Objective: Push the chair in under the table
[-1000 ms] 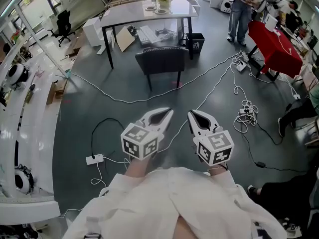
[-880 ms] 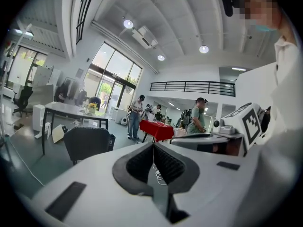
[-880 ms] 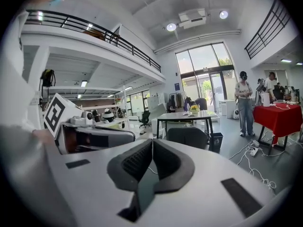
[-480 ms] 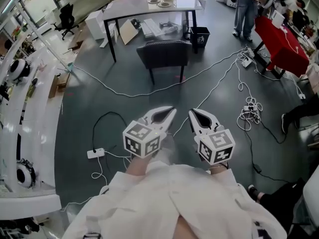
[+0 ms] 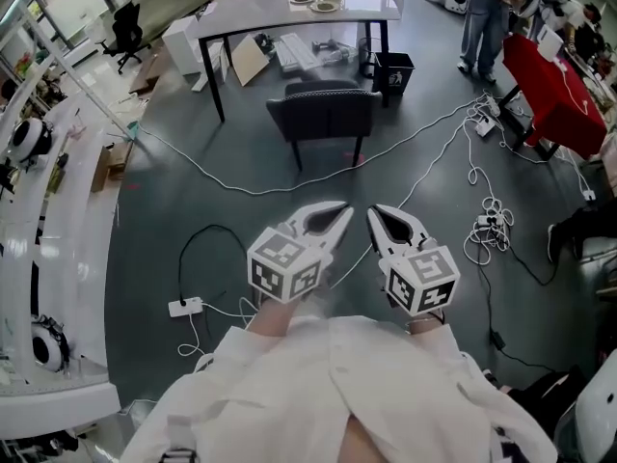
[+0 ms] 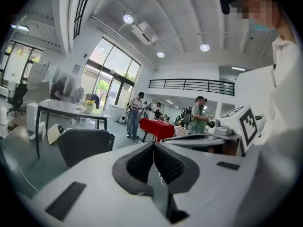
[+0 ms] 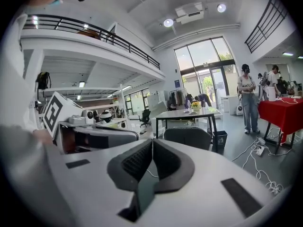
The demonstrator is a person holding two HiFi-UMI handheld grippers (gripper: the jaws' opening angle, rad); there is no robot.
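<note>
So the left hand-held gripper [image 5: 337, 214] is pinched together, nothing in it; the right hand-held gripper [image 5: 376, 214] beside it, same deal. The chair [image 5: 325, 114] sits well ahead, just in front of the table [image 5: 253, 10].

The left tongs [image 6: 153, 146] are holding their jaws pressed together, with nothing between them. Beyond the tips, a dark chair [image 6: 85, 146] is standing with its back toward the camera, before the near edge of the table [image 6: 61, 109], which is carrying yellow flowers [image 6: 89, 103] near its right end.
</note>
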